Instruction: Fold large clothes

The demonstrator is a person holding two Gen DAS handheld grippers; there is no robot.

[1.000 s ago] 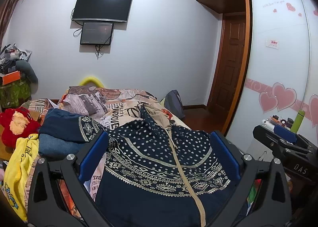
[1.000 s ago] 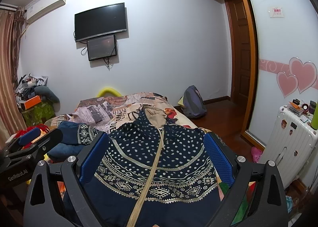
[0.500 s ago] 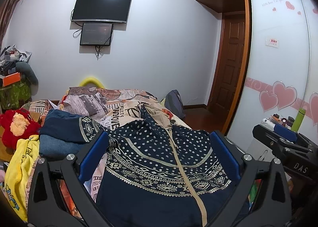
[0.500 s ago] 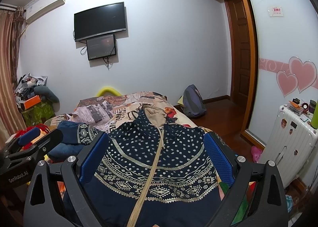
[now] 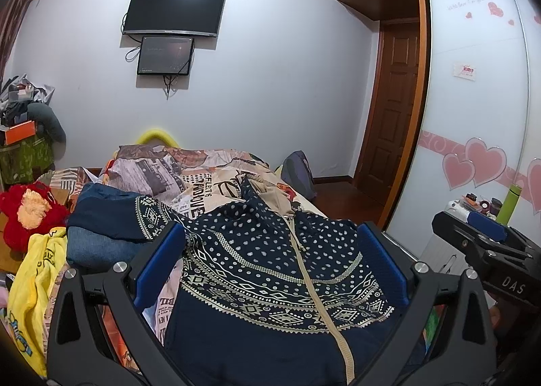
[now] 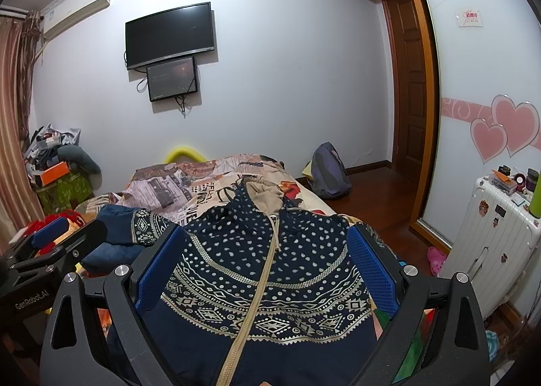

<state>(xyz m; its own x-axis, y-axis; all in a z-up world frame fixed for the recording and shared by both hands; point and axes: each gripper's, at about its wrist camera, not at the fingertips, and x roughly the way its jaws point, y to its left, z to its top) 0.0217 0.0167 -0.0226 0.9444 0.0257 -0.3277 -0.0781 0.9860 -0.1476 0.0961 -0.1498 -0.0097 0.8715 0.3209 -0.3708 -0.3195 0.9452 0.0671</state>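
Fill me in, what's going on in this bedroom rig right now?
A person holds a two-finger gripper in each hand over a bed. A navy patterned zip-up hoodie lies spread front-up on the bed, zipper closed, hood pointing toward the far wall, one sleeve out to the left. The left gripper and right gripper both hover open above it, gripping nothing. No fold has been made yet.

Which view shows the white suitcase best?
The right wrist view: the white suitcase stands in full at the right, with its stickers and the clutter on its top. In the left wrist view, the right hand-held gripper hides all but a sliver of it.
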